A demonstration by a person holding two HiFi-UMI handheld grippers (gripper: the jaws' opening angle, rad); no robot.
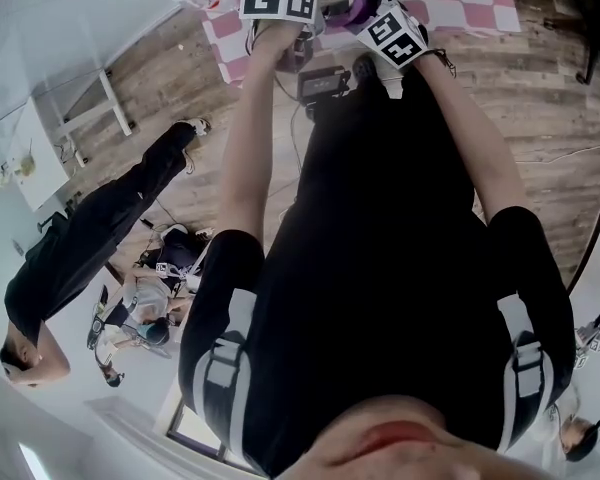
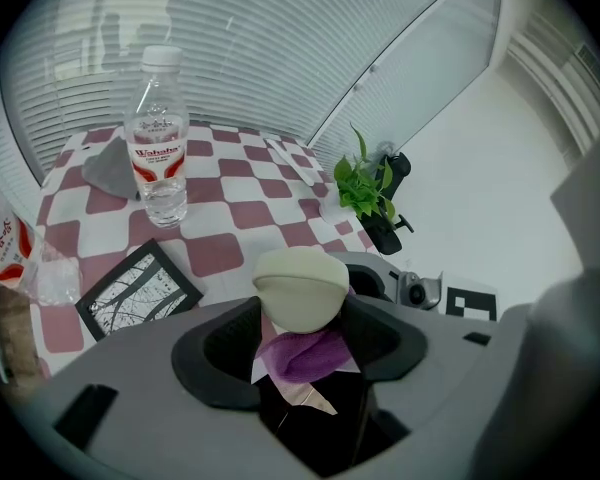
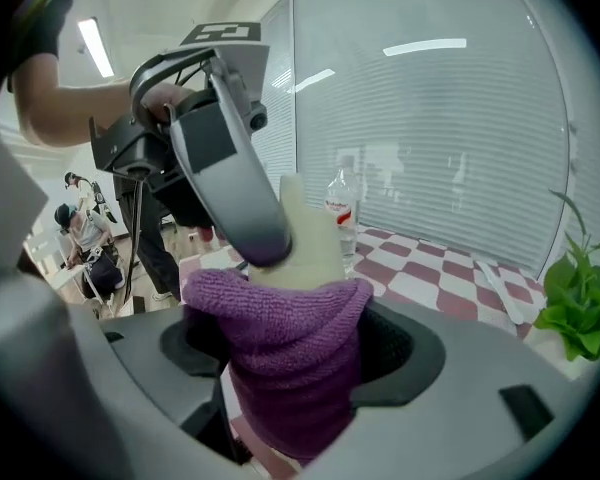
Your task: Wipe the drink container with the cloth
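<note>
Checkered table (image 2: 220, 256) ahead, cloth (image 3: 280, 353) against container (image 2: 302, 286)

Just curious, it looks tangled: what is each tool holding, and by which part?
The left gripper clamps the cream drink container by its sides, its rounded end poking past the jaws. The right gripper pinches the bunched purple cloth against it.

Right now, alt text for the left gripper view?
Left claw grips a cream drink container, with a purple cloth bunched just below it. Behind: a red-and-white checkered table with a clear water bottle, grey rag, framed picture and potted plant.
</note>
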